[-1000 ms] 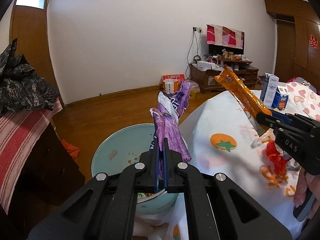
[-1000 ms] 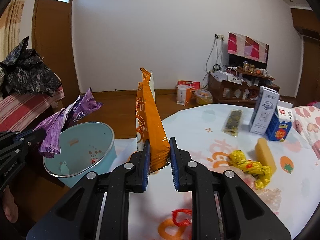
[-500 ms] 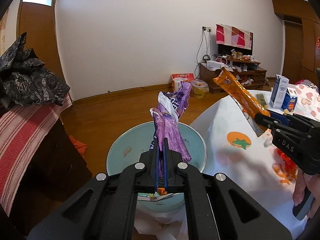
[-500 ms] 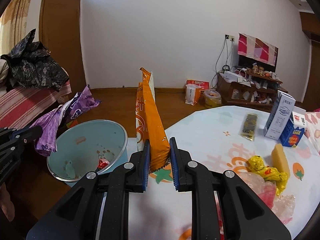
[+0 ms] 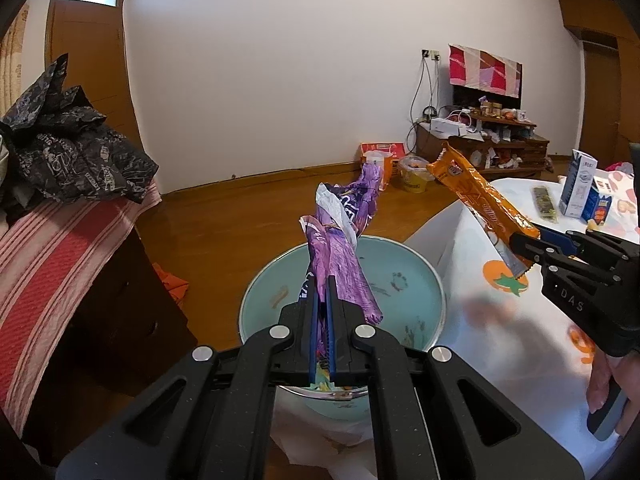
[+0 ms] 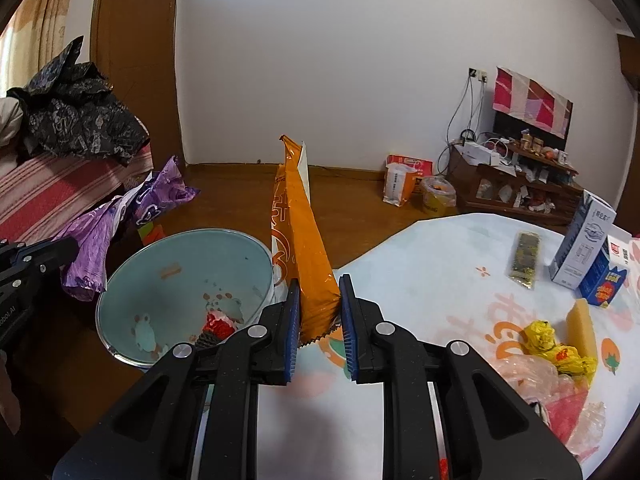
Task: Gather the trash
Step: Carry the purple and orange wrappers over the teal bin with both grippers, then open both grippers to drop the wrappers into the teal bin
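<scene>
left gripper: jaws pressed together on the lower end of a purple wrapper, held directly over the mouth of the pale blue bin. right gripper: jaws pinching the crimped bottom seam of an orange snack bag, which stands upright, still above the table edge and just beside the bin rim, not yet over it.

step in hand (judged): carry both pieces of trash over the bin and drop them. to do it well: let go of the purple wrapper first, since it is already centred over the opening; bring the orange bag further left until its seam clears the rim before spreading the jaws. open wide, as thin film tends to cling to the ribbed blue pads; a small tip fwd should help it slide off. keep the 2 grippers apart so the bags don't snag.

materials & shapes: purple wrapper is crumpled, twisted plastic film w/ a white inner face, limp, light. orange bag is glossy foil-type film, long, flat, stiffer, w/ a zigzag-cut end. bin is smooth, round, w/ a metal-looking rim and a few scraps on its floor. table wears a white printed cloth; a yellow crumpled wrapper, clear plastic and cartons remain on it.
</scene>
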Motion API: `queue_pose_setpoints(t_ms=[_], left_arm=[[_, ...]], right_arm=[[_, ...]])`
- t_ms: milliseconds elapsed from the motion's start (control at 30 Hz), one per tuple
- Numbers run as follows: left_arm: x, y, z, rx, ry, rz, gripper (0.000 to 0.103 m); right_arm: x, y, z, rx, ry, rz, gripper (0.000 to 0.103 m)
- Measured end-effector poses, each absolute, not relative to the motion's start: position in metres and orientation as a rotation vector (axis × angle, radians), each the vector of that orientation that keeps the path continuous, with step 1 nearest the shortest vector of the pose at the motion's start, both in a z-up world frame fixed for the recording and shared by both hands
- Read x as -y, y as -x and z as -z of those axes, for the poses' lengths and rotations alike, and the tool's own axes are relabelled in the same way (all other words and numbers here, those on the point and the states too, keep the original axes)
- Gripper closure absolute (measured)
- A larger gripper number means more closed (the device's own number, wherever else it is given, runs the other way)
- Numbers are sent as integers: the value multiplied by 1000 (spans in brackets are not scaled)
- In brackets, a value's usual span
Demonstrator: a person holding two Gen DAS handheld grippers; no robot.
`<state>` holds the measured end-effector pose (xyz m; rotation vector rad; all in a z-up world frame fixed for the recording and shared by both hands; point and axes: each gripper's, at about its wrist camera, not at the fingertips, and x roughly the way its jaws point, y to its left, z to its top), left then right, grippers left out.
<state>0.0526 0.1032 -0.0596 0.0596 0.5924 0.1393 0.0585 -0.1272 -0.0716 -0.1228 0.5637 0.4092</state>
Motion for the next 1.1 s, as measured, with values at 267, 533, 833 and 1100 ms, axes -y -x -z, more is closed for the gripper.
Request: queue_pose_setpoints(t_ms=[267,533,833,1100], left_arm=[[-110,-52,61,-599,-54,-172,100],[-116,-52,65,-618,-49,-197,100],[-119,-53,65,-623,-42,-217,100],[-120,-54,65,-626,-37,-219,100]], right_arm=[[118,-60,73,-569,141,-424,83],[109,-60,75,-577,161,-440,83],[101,-62,77,-581,182,-457,83],[99,-62,79,-586,188,-464,83]])
